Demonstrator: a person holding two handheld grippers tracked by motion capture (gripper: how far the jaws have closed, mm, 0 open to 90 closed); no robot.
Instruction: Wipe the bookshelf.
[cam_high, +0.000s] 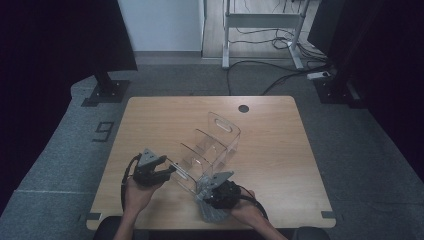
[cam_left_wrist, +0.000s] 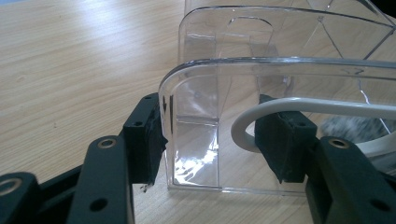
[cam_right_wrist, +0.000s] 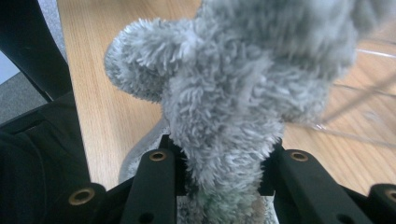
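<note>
High view: a light wooden counter (cam_high: 280, 150) carries a clear plastic organiser with upright dividers (cam_high: 212, 147), set at a slant near the person's edge
Left hand: the left tongs (cam_high: 172, 169) come in from the lower left and meet the near left end of the organiser
Right hand: the right tongs (cam_high: 210, 189) sit at the near right end of the organiser, with a fluffy grey cloth (cam_high: 209, 212) bunched under them at the counter's front edge
Left gripper view: the left tongs (cam_left_wrist: 210, 137) straddle the end wall of the clear organiser (cam_left_wrist: 280, 79); the left pad (cam_left_wrist: 150, 140) touches the wall's outer corner, the right pad (cam_left_wrist: 280, 144) stands inside the compartment, so they are pinching that end
Cable: a white cable (cam_left_wrist: 308, 108) curves over the right pad
Right gripper view: the right tongs (cam_right_wrist: 224, 172) are pressed onto the fluffy grey cloth (cam_right_wrist: 233, 93), which bulges up above them
</note>
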